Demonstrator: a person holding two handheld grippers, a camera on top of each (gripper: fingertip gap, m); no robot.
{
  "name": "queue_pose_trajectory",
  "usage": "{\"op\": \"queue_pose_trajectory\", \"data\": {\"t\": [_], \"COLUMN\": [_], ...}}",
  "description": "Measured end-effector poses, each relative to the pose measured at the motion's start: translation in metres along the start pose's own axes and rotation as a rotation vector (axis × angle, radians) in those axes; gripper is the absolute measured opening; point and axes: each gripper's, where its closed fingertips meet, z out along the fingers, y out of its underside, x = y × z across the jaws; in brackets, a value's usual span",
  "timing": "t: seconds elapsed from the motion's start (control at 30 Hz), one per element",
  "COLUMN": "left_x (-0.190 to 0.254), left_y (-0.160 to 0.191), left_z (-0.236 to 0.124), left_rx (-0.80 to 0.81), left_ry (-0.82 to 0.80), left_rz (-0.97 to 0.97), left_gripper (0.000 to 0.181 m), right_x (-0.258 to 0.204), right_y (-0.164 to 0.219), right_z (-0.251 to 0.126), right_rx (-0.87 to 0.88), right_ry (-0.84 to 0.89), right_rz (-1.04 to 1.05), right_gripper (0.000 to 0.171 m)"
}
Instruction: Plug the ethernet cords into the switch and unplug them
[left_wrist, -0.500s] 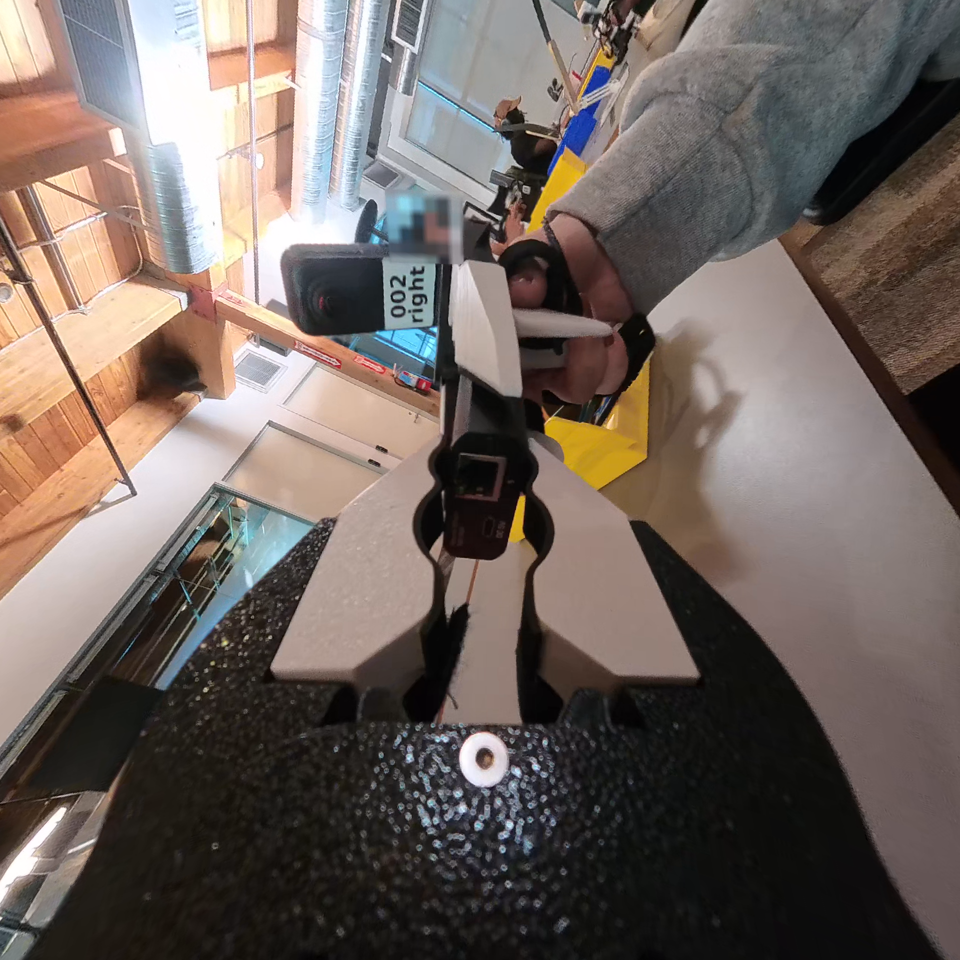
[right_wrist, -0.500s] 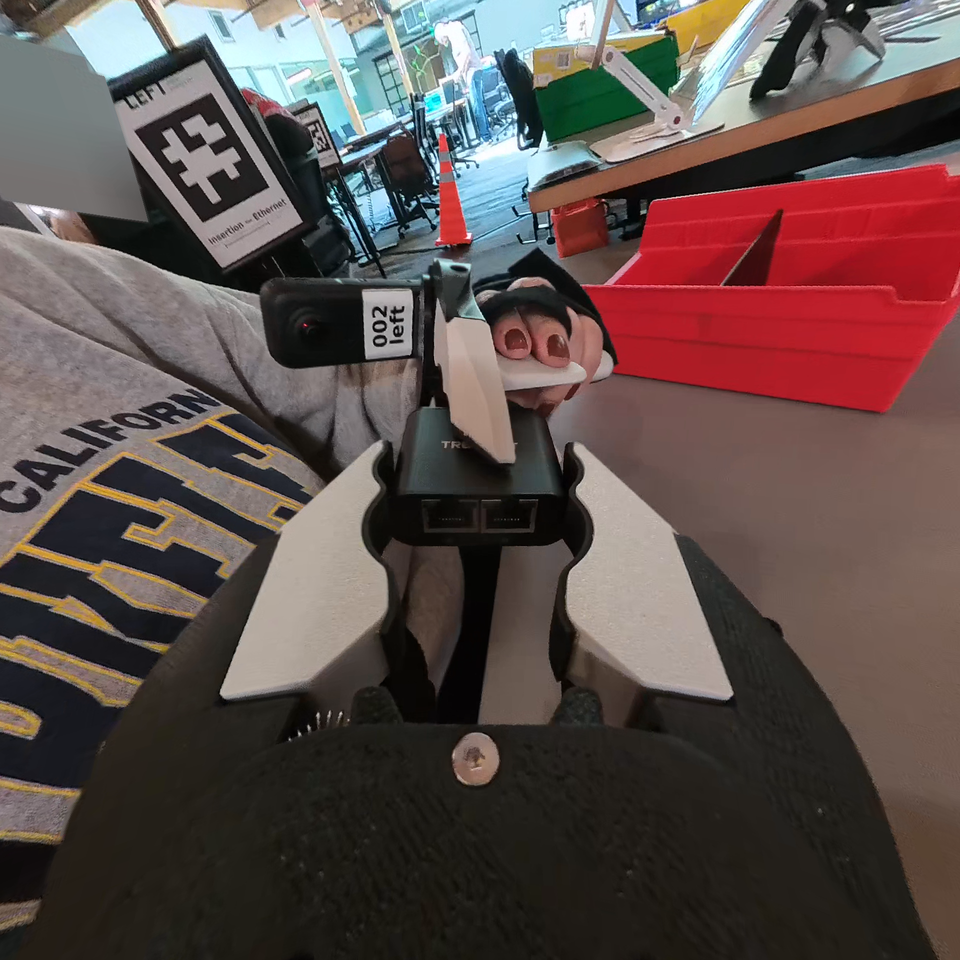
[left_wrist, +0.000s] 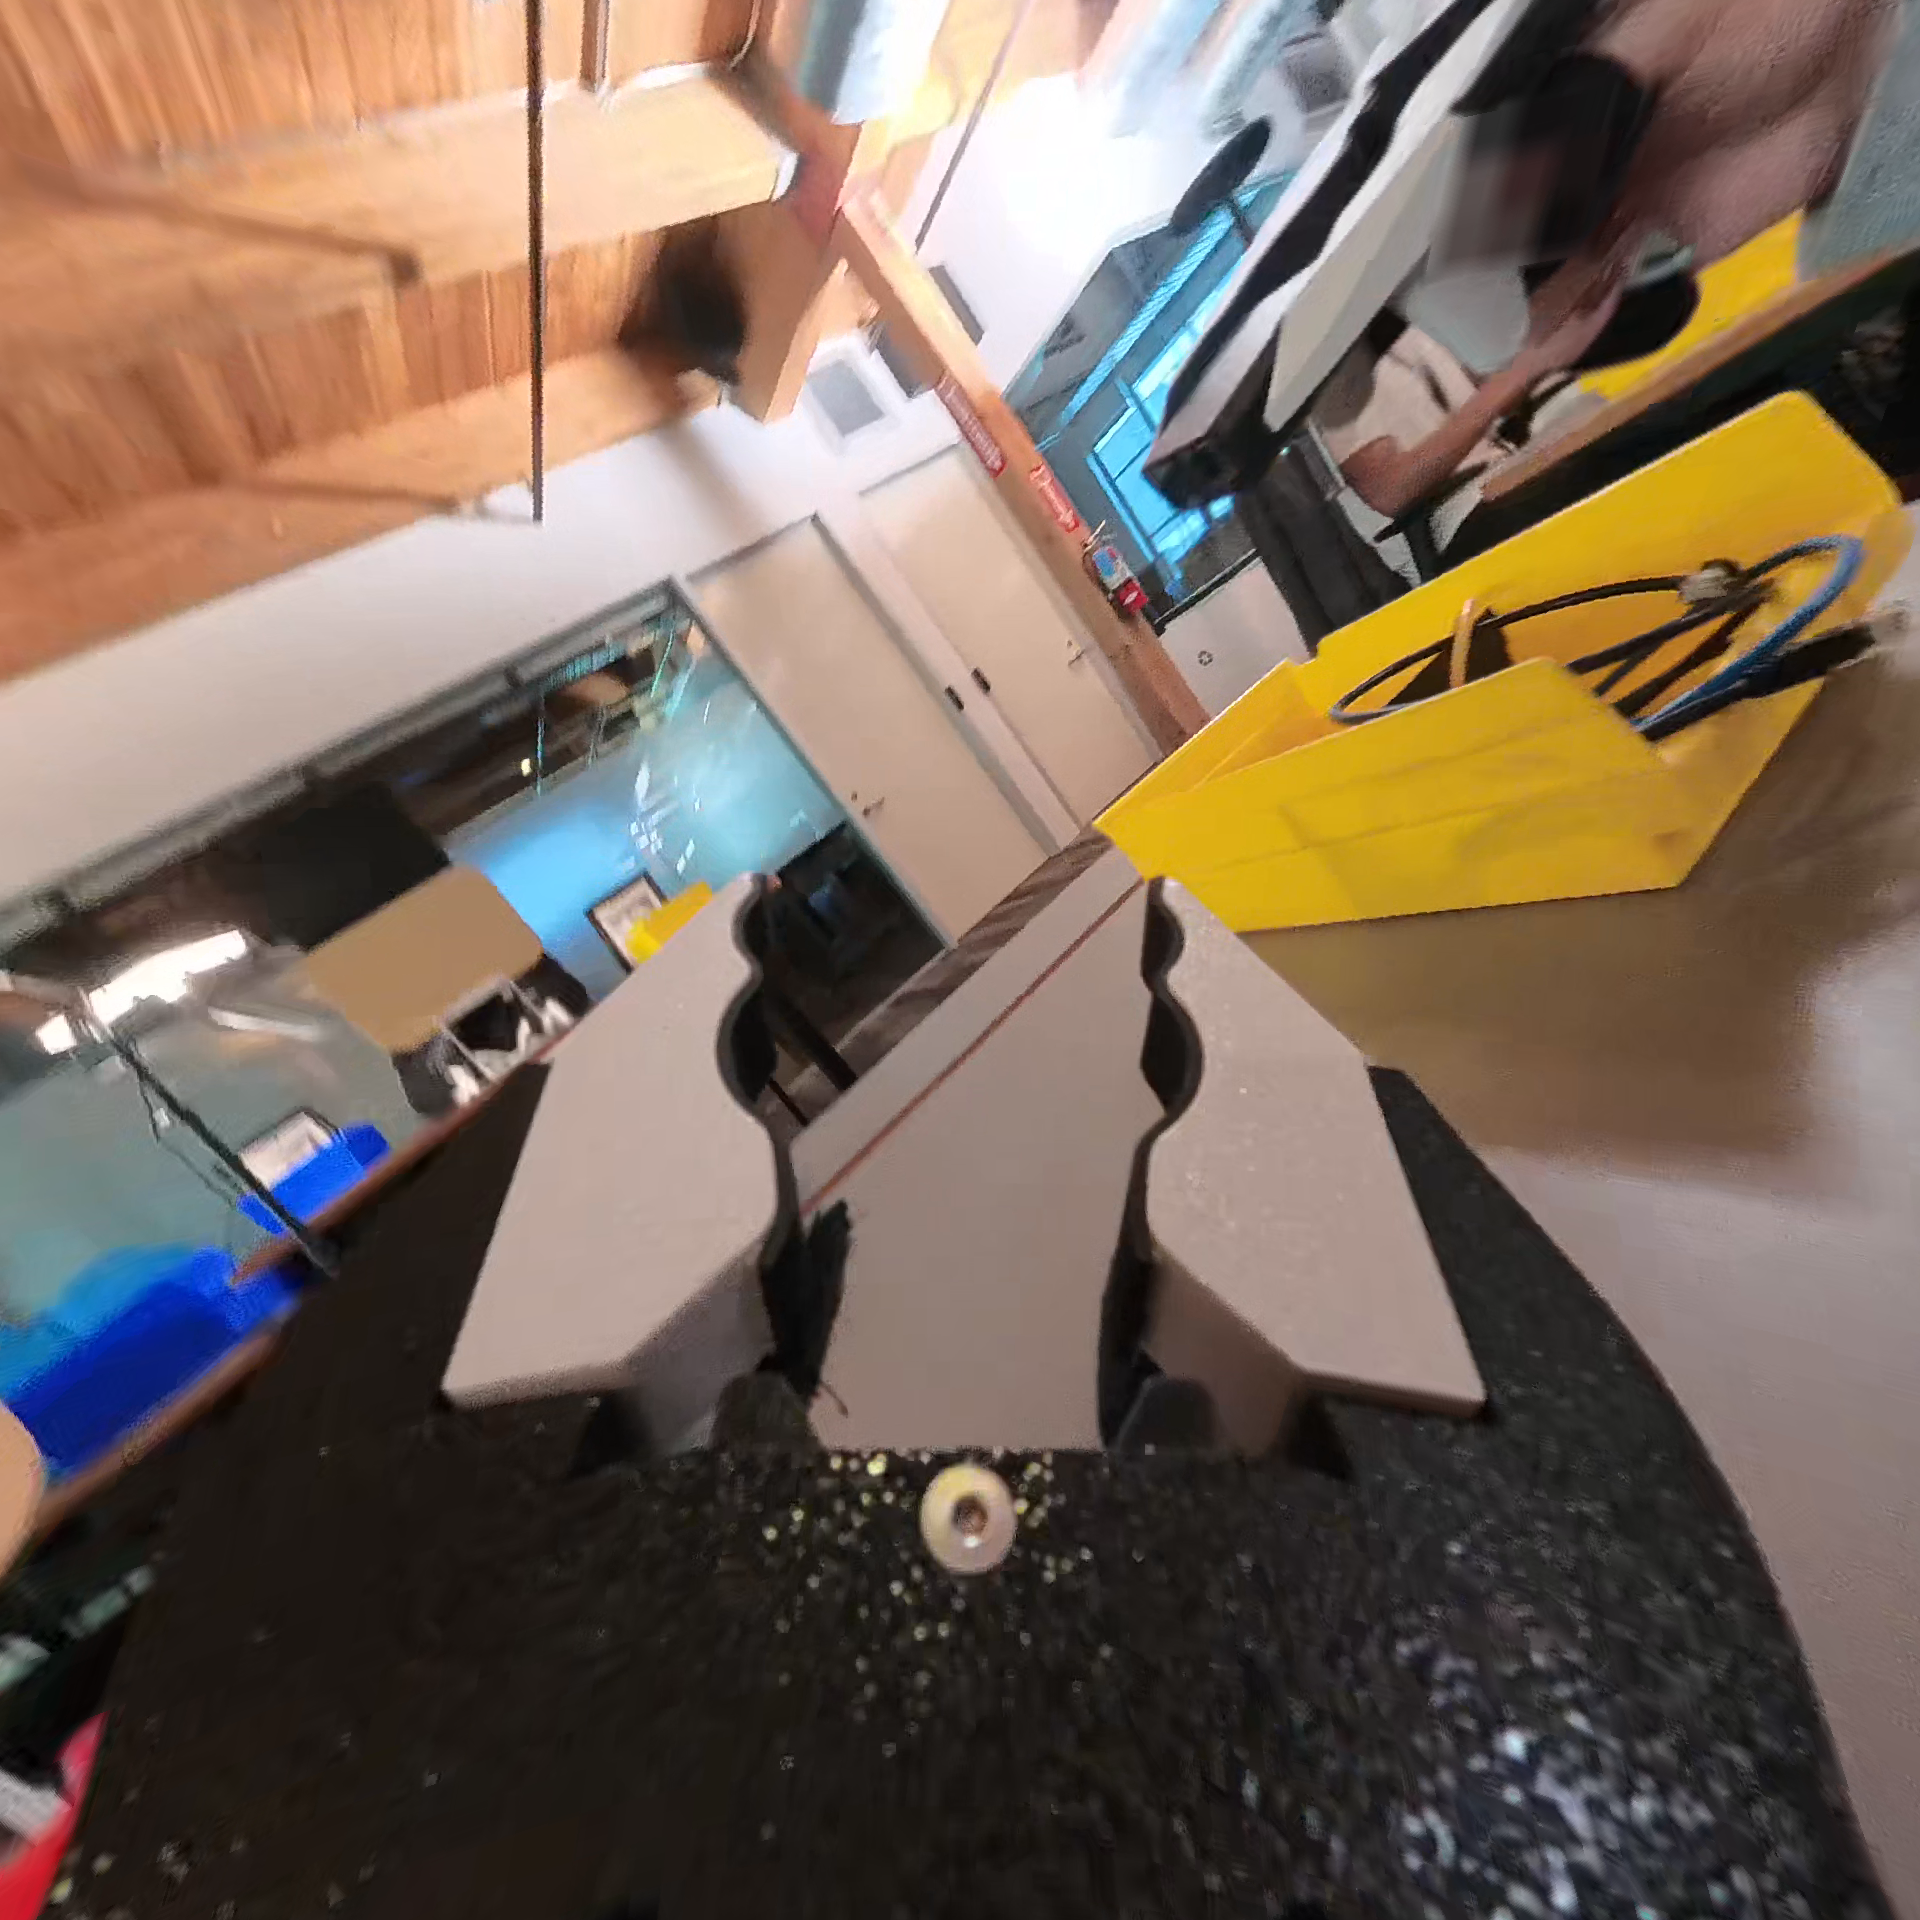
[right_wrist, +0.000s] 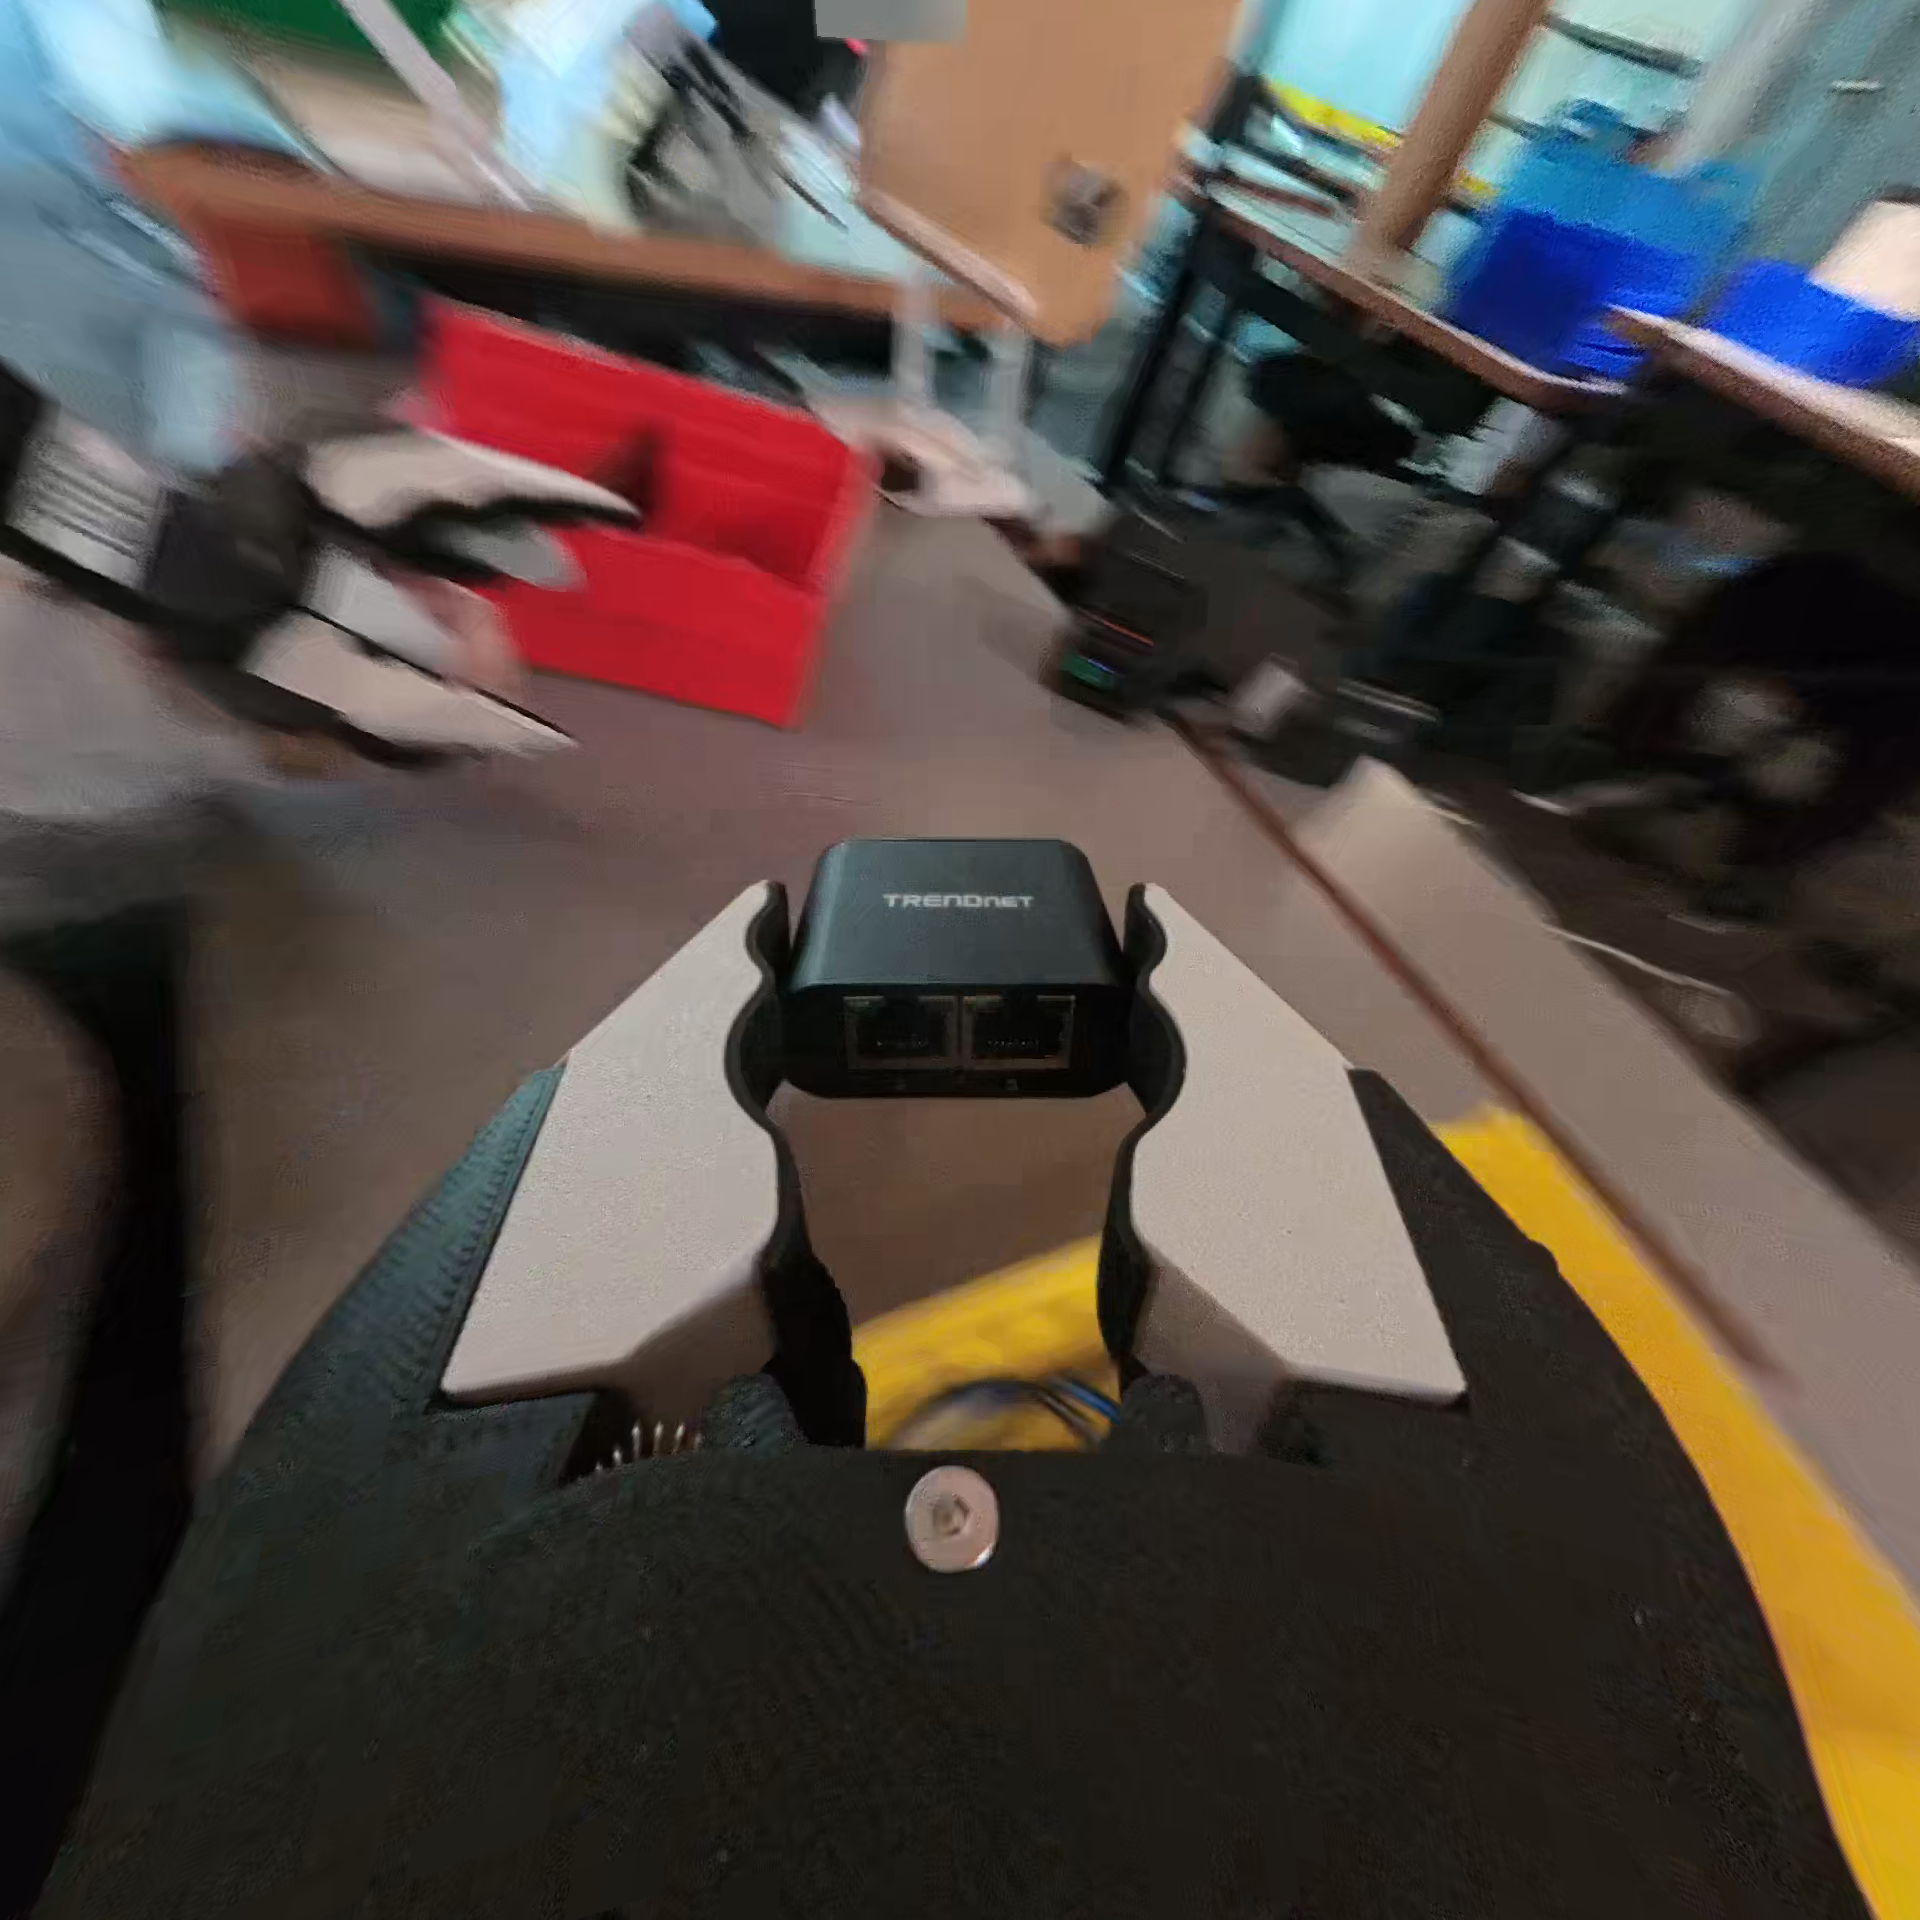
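Note:
My right gripper (right_wrist: 953, 940) is shut on a small black switch (right_wrist: 951, 914) and holds it above the table, its two empty ports facing the camera. My left gripper (left_wrist: 951, 914) is open and empty and points toward a yellow bin (left_wrist: 1455, 821). A blue ethernet cord (left_wrist: 1766, 665) and black ethernet cords (left_wrist: 1621, 608) stick out of the bin. The left gripper also shows, blurred, at the left of the right wrist view (right_wrist: 416, 623). The right gripper shows blurred at the top right of the left wrist view (left_wrist: 1299, 312).
A red divided bin (right_wrist: 665, 582) stands on the grey table (right_wrist: 520, 883) beyond the left gripper. The yellow bin lies under the right gripper (right_wrist: 1662, 1455). The table's edge (right_wrist: 1455, 1039) runs along the right. Blue bins (left_wrist: 156, 1340) sit on another table.
The left gripper has let go of the switch, opened and swung toward the yellow bin. The right gripper keeps the switch and has turned away to the right.

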Motion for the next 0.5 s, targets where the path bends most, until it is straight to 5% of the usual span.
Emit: {"op": "queue_pose_trajectory", "data": {"t": [0.1,0.23,0.5], "left_x": [-0.002,0.002,-0.003], "left_y": [0.033,0.065,0.070], "left_z": [0.004,0.005,0.005], "left_rx": [-0.062,-0.144,-0.150], "left_ry": [-0.038,-0.071,-0.089], "left_rz": [-0.144,-0.200,-0.223], "left_gripper": [0.067,0.059,0.055], "right_x": [0.089,0.159,0.165], "right_y": [0.036,0.103,0.215], "right_z": [-0.017,-0.008,0.026], "right_rx": [-0.296,-0.687,-1.126], "right_ry": [0.228,0.198,-0.101], "right_rz": [-0.145,-0.187,-0.071], "right_gripper": [0.063,0.063,0.063]}}
